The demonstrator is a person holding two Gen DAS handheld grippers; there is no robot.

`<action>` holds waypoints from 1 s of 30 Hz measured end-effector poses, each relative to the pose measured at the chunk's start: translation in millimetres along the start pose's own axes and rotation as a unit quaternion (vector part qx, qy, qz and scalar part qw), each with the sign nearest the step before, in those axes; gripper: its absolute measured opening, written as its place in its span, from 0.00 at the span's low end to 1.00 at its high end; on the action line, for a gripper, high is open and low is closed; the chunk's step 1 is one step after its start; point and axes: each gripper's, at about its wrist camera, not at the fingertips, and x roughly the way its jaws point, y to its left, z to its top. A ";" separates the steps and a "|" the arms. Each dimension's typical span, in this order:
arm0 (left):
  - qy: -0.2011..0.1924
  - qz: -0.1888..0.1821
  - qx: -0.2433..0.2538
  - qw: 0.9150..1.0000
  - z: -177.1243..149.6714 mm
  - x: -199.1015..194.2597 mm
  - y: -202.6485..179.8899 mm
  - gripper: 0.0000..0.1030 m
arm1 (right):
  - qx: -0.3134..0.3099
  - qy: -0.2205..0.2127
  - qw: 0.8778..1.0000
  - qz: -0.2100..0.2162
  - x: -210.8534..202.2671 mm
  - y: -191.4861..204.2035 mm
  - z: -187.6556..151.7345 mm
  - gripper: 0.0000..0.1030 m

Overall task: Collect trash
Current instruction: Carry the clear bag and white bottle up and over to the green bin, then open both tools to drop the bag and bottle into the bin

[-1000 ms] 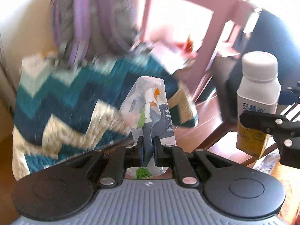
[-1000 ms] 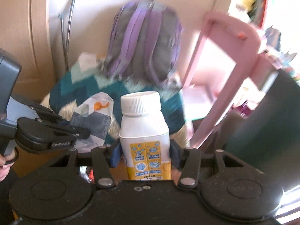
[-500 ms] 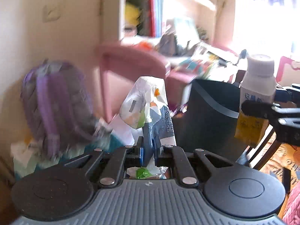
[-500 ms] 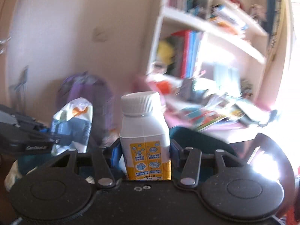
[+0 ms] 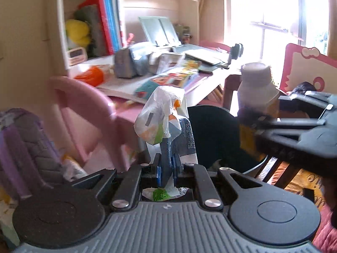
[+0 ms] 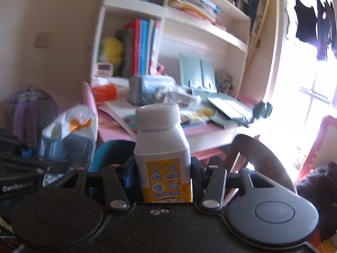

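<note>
Both hands have swung up and away from the zigzag quilt and the backpack that filled the view a second ago, and now face the cluttered pink desk (image 5: 130,107); the two pieces of trash have come along unchanged in their grips. The crumpled wrapper (image 5: 166,122) stands upright, its long axis rising straight out of the left gripper (image 5: 167,166), whose jaws are clenched flat on its lower end, a scrap poking out below them; the white bottle (image 6: 162,147) with its ribbed cap and yellow label likewise stands upright, clamped at its lower body between the wide-set jaws of the right gripper (image 6: 162,177). From the left wrist view the bottle sits to the right of the wrapper and near it; from the right wrist view the wrapper sits to the left. Beyond and between both lies a dark chair back (image 5: 212,135); no bin shows in either view, so the drop-off spot cannot be told, and the carry probably goes on until one appears.
</note>
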 end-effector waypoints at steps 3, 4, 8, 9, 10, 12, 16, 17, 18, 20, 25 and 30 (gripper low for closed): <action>0.004 -0.017 -0.007 1.000 14.4 18.7 -14.5 0.09 | 0.014 0.024 1.000 0.007 14.3 -5.9 -9.9 0.49; 0.010 -0.023 -0.006 1.000 18.1 26.3 -18.5 0.09 | 0.017 0.030 0.999 0.008 19.2 -6.2 -12.4 0.49; 0.041 -0.009 0.026 0.999 18.9 57.8 -37.3 0.08 | 0.025 0.058 0.998 0.004 35.9 -7.6 -19.8 0.49; 0.051 -0.005 0.028 0.998 17.3 64.4 -38.3 0.08 | 0.028 0.064 0.998 0.007 39.6 -9.7 -21.4 0.49; 0.063 -0.007 0.027 0.998 15.2 71.2 -37.7 0.08 | 0.033 0.069 0.997 0.009 43.1 -12.2 -22.6 0.50; 0.087 -0.015 0.022 0.996 12.2 85.6 -35.8 0.08 | 0.037 0.079 0.996 0.019 47.5 -14.5 -24.3 0.51; 0.108 -0.009 0.024 0.994 6.4 100.4 -35.3 0.08 | 0.034 0.088 0.995 0.023 52.4 -16.1 -28.8 0.51; 0.110 -0.010 0.024 0.994 6.0 101.8 -35.6 0.09 | 0.034 0.087 0.995 0.024 52.6 -17.1 -29.9 0.50; 0.113 -0.011 0.027 0.993 5.0 103.7 -36.3 0.09 | 0.034 0.086 0.995 0.023 52.7 -17.9 -30.3 0.50; 0.120 -0.012 0.030 0.992 3.9 107.3 -38.2 0.09 | 0.038 0.081 0.996 0.019 50.5 -20.3 -30.6 0.51; 0.128 -0.012 0.021 0.991 1.2 110.7 -38.7 0.16 | 0.051 0.075 0.996 0.022 42.8 -28.4 -29.2 0.52; 0.125 -0.011 0.010 0.992 -2.8 103.8 -35.6 0.53 | 0.058 0.065 0.996 0.026 28.5 -32.4 -28.6 0.53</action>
